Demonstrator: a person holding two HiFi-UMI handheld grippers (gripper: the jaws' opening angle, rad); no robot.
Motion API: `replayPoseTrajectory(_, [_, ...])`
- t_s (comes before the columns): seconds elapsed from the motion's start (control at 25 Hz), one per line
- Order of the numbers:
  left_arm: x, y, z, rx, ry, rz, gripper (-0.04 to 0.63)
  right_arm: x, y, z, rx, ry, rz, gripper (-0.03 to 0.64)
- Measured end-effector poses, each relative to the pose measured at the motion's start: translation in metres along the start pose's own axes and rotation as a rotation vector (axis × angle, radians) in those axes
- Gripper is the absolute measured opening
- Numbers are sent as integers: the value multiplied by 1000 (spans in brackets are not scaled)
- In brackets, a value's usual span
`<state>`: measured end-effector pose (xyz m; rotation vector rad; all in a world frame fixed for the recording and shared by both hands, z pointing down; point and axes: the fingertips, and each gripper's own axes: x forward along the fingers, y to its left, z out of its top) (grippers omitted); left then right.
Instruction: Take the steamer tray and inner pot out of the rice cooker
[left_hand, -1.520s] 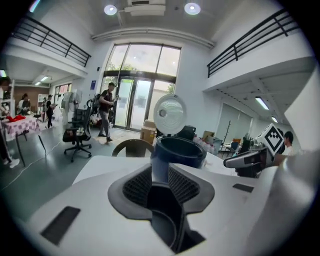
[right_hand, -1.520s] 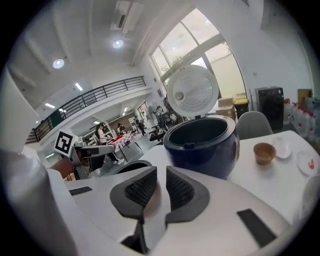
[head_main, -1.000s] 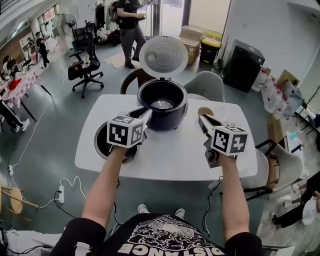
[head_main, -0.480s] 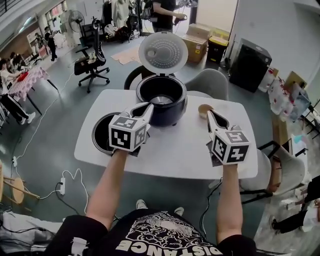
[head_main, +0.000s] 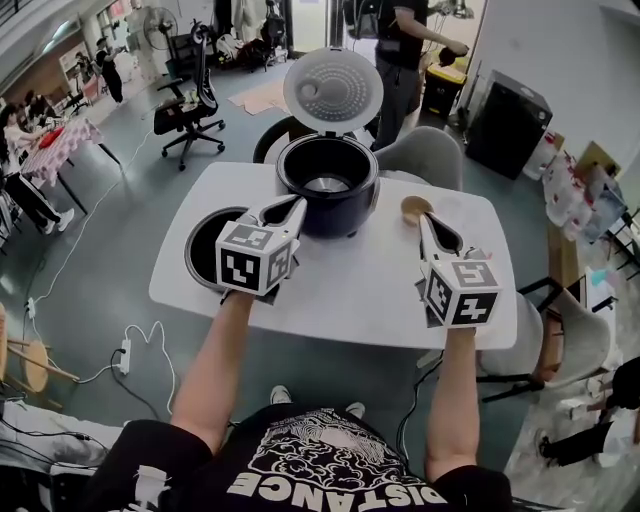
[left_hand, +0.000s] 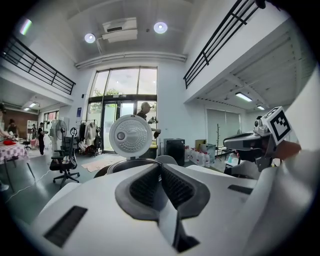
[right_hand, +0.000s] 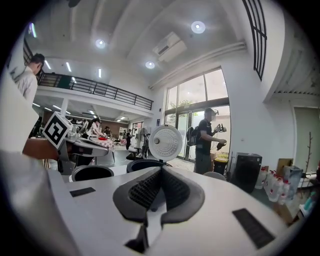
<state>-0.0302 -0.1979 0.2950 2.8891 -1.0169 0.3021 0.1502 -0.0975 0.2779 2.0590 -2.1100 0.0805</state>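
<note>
The dark rice cooker (head_main: 327, 190) stands at the table's far middle with its white lid (head_main: 333, 92) tipped up; a shiny metal disc shows at its bottom. A black round pot (head_main: 205, 252) sits on the table to the cooker's left, partly hidden behind my left gripper. My left gripper (head_main: 297, 206) is shut and empty, its tips close to the cooker's front left side. My right gripper (head_main: 422, 221) is shut and empty, off to the cooker's right. From the left gripper (left_hand: 160, 167) the lid (left_hand: 131, 136) stands ahead. From the right gripper (right_hand: 161, 172) I see cooker (right_hand: 142, 165) and pot (right_hand: 91, 173).
A small tan round object (head_main: 413, 209) lies on the white table (head_main: 350, 290) just beyond my right gripper. Grey chairs (head_main: 428, 155) stand behind the table. A person (head_main: 405, 50) stands beyond the cooker. An office chair (head_main: 190, 105) is at the back left.
Both grippers have moved a little forward toward the cooker, and the right one has rolled more upright. The person in the background has walked to the right.
</note>
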Motion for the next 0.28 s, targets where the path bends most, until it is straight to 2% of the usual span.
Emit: replayPoseTrajectory(0.28, [6,-15,-3,12,1,-8,28,-7,-9,-9,-15,1,-7,14])
